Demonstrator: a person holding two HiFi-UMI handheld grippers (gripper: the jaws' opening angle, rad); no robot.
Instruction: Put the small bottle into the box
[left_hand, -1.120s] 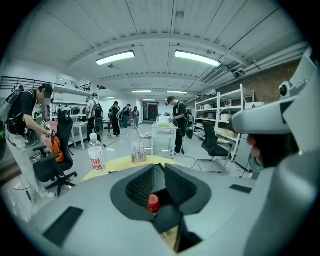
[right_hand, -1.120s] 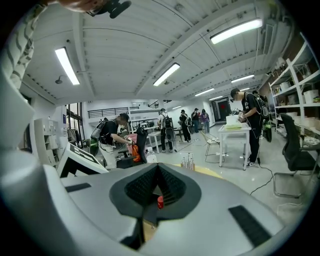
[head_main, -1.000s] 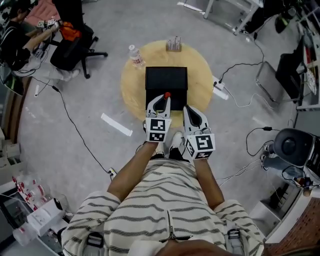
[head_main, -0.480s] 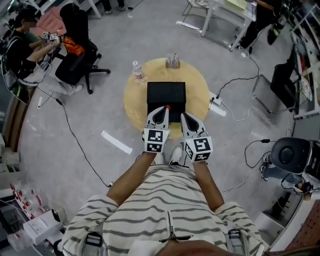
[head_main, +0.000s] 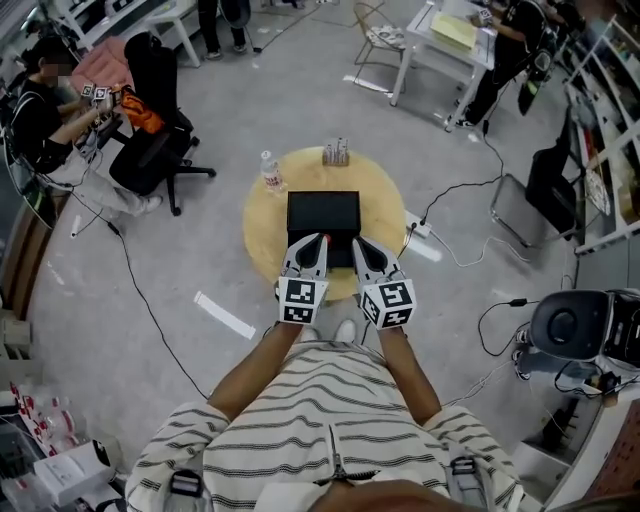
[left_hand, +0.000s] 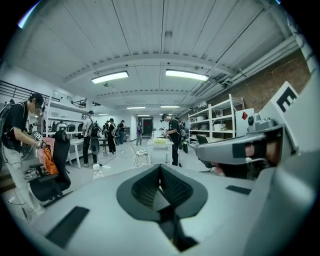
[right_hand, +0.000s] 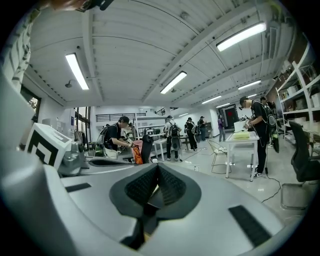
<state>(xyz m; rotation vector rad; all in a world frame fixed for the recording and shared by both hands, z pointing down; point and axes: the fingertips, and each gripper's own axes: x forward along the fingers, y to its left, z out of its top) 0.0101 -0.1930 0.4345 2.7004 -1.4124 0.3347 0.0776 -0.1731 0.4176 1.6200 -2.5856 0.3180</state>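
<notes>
A black box (head_main: 323, 213) sits open on the round wooden table (head_main: 385, 205). A clear water bottle (head_main: 269, 171) stands at the table's far left edge, and the same bottle (left_hand: 96, 170) shows in the left gripper view. My left gripper (head_main: 318, 244) and right gripper (head_main: 358, 244) hover side by side over the box's near edge. Both are shut with nothing between the pads (left_hand: 145, 187) (right_hand: 169, 186), and both point out level across the room. A small red spot (head_main: 326, 238) shows at the left gripper's tip; I cannot tell what it is.
A small rack-like item (head_main: 335, 152) stands at the table's far edge. A white power strip (head_main: 418, 241) and cables lie on the floor to the right. A person on a black chair (head_main: 150, 110) sits to the far left. Desks and people fill the back.
The left gripper's jaws have closed. Both grippers have drawn back toward the box's near edge, and the head view now takes in more of the room.
</notes>
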